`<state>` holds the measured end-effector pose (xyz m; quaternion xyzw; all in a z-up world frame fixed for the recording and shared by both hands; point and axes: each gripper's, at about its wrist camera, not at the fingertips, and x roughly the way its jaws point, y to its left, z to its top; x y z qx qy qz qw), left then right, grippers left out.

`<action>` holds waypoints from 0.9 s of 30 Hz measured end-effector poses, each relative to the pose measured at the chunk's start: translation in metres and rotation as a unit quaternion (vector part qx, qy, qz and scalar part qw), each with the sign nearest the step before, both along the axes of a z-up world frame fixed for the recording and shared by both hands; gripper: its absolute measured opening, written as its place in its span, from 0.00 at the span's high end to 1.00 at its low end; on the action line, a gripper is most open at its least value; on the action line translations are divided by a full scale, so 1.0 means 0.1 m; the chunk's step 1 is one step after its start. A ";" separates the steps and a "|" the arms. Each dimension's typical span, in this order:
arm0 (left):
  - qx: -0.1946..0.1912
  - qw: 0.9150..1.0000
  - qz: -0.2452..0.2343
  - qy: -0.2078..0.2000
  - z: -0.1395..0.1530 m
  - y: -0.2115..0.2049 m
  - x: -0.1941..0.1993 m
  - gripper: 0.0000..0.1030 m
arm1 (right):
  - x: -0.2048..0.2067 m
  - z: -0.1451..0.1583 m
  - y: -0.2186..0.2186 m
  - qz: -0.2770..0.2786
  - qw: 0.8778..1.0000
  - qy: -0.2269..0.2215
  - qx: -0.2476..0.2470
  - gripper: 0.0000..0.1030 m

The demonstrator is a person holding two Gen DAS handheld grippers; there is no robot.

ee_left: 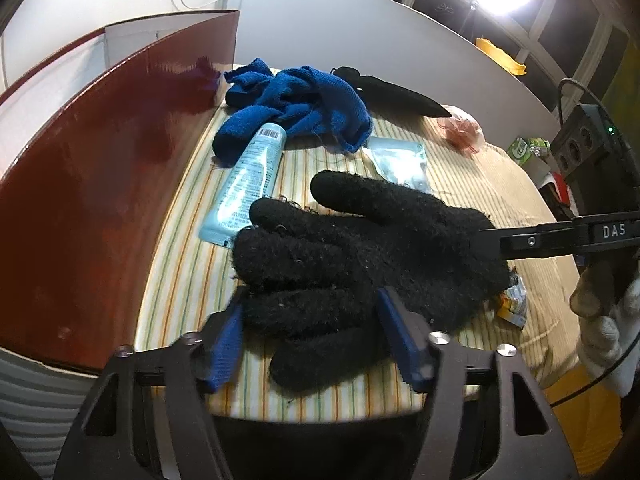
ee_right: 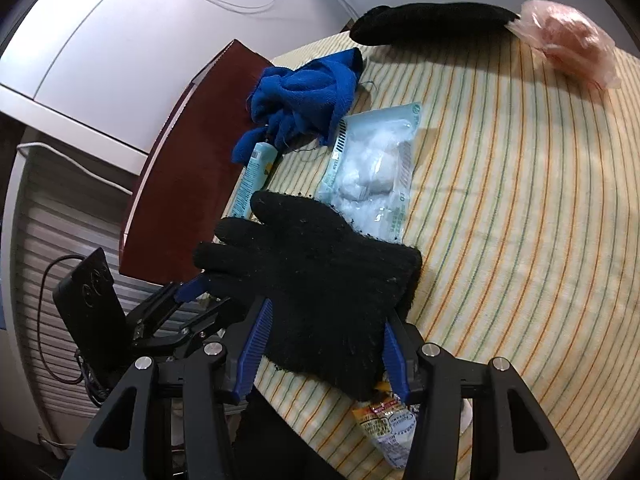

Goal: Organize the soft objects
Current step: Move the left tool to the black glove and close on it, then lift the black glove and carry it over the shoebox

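While both grippers are brought onto one object, a large striped yellow-and-green cloth (ee_right: 520, 208) is seen covering the table, and a dark red glossy box wall (ee_left: 100, 184) is standing along its edge. On the cloth a black knitted woollen glove (ee_left: 360, 256) is laid flat, near the front edge. Behind it a crumpled blue knitted cloth (ee_left: 296, 108) is lying beside the red wall, and a second black knitted piece (ee_right: 432, 22) is placed at the far edge, touching a pink thin plastic bag (ee_right: 568, 48). A clear plastic packet of white cotton (ee_right: 372, 172) is partly covered by the glove, and a pale blue squeeze tube (ee_left: 248, 184) is lying between the blue cloth and the glove. A small yellow printed sachet (ee_right: 384, 428) is partly hidden under the glove cuff.

The left gripper (ee_left: 310, 312) is set around the glove fingers, the right gripper (ee_right: 326, 340) around the cuff. No earlier view is given; whether the blue pads are already pressing cannot be told.
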<state>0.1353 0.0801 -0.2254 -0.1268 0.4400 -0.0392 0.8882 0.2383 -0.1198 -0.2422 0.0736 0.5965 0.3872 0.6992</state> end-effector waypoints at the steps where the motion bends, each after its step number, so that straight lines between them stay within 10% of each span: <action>1: -0.001 1.000 0.001 -0.002 0.01 0.01 0.00 0.59 | -0.01 0.01 0.01 0.002 1.000 -0.003 0.000 0.59; 8: -0.014 1.000 0.000 -0.018 0.07 0.06 -0.04 0.89 | -0.07 0.06 0.02 -0.004 1.000 -0.024 -0.014 0.82; 17: -0.031 0.999 0.002 -0.018 0.04 0.08 -0.02 0.88 | -0.13 0.12 0.09 0.006 0.998 -0.051 -0.042 0.89; 21: -0.029 1.000 0.003 -0.008 0.00 0.02 0.03 0.64 | -0.14 0.11 0.08 0.010 0.998 -0.046 -0.046 0.86; 27: -0.006 1.000 -0.009 -0.023 0.02 -0.10 0.08 0.86 | -0.13 0.07 0.08 0.006 0.998 -0.047 -0.049 0.87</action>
